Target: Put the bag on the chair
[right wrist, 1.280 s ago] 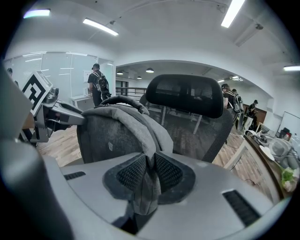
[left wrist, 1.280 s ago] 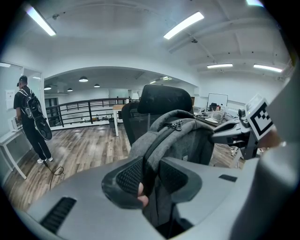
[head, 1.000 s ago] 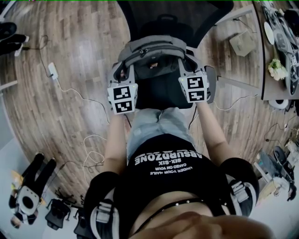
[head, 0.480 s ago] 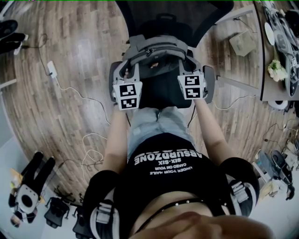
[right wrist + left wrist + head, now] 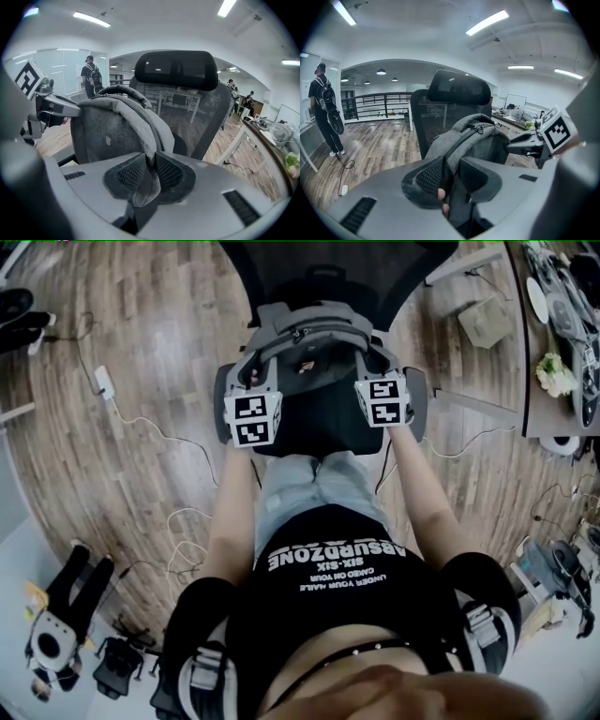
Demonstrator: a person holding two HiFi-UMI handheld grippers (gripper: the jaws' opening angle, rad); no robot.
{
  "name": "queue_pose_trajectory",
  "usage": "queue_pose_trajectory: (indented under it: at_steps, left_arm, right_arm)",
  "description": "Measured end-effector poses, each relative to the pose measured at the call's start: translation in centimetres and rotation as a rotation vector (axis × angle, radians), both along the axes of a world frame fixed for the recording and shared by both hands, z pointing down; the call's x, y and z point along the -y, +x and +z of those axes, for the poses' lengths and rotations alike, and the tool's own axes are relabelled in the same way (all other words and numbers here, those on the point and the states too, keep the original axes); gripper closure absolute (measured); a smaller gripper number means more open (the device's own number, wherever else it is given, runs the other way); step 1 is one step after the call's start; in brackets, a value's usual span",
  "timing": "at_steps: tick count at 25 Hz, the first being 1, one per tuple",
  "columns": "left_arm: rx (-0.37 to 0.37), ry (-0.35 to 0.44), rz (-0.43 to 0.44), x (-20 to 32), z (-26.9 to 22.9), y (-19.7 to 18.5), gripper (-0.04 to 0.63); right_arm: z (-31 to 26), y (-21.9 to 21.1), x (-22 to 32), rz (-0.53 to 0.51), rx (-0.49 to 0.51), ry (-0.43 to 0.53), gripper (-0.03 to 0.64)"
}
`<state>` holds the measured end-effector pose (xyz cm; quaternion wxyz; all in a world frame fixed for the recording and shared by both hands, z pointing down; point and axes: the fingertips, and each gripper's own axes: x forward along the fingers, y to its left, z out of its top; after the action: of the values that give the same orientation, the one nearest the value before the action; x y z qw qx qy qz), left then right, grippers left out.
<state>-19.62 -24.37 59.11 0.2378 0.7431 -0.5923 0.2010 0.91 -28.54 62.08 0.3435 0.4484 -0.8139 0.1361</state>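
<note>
A grey backpack (image 5: 309, 338) is held upright over the black seat (image 5: 323, 427) of a mesh-backed office chair (image 5: 328, 273); I cannot tell whether its base touches the seat. My left gripper (image 5: 255, 382) is shut on the bag's left shoulder strap (image 5: 457, 152), which runs between its ribbed pads (image 5: 431, 174). On the other side, my right gripper (image 5: 375, 369) is shut on a grey strap (image 5: 147, 140), with a fold of it pinched between the pads (image 5: 169, 172). The bag (image 5: 108, 126) stands just in front of the chair's backrest (image 5: 187, 112) and below the headrest (image 5: 459, 89).
Armrests (image 5: 417, 404) flank the seat. Cables and a power strip (image 5: 105, 382) lie on the wooden floor to the left. A cardboard box (image 5: 486, 320) and a cluttered desk (image 5: 562, 334) are at the right. A person wearing a backpack (image 5: 323, 112) stands far off.
Both grippers have carried the bag forward, away from the body and closer to the chair's backrest. Both grips on the straps are unchanged.
</note>
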Motion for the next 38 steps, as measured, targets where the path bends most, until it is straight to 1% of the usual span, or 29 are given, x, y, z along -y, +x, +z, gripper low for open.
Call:
queue_pose_trajectory:
  at_steps: [4, 8, 11, 17, 24, 32, 38]
  left_arm:
    - [-0.01, 0.0, -0.003, 0.9, 0.6, 0.0, 0.48]
    - [-0.014, 0.003, 0.0, 1.4, 0.9, 0.0, 0.48]
    - [-0.017, 0.016, 0.004, 1.9, 1.0, -0.2, 0.48]
    - [-0.013, 0.039, 0.009, 2.9, 1.5, -0.6, 0.48]
    - [-0.013, 0.048, 0.011, 3.7, 1.5, -0.6, 0.48]
    - [0.009, 0.078, 0.004, 4.6, 1.5, -0.6, 0.482]
    - [0.014, 0.078, 0.013, 5.9, 1.9, -0.9, 0.483]
  right_arm:
    - [0.5, 0.1, 0.7, 0.023, 0.007, 0.003, 0.546]
    - [0.8, 0.1, 1.3, 0.025, -0.009, 0.007, 0.546]
    - [1.1, 0.0, 1.9, 0.037, -0.033, 0.027, 0.546]
    - [1.6, -0.5, 2.9, 0.062, -0.031, 0.033, 0.546]
    - [2.1, -0.5, 4.0, 0.045, -0.09, 0.053, 0.546]
    - [2.9, -0.8, 5.3, 0.043, -0.123, 0.047, 0.546]
    - [3.4, -1.2, 6.6, 0.038, -0.138, 0.046, 0.546]
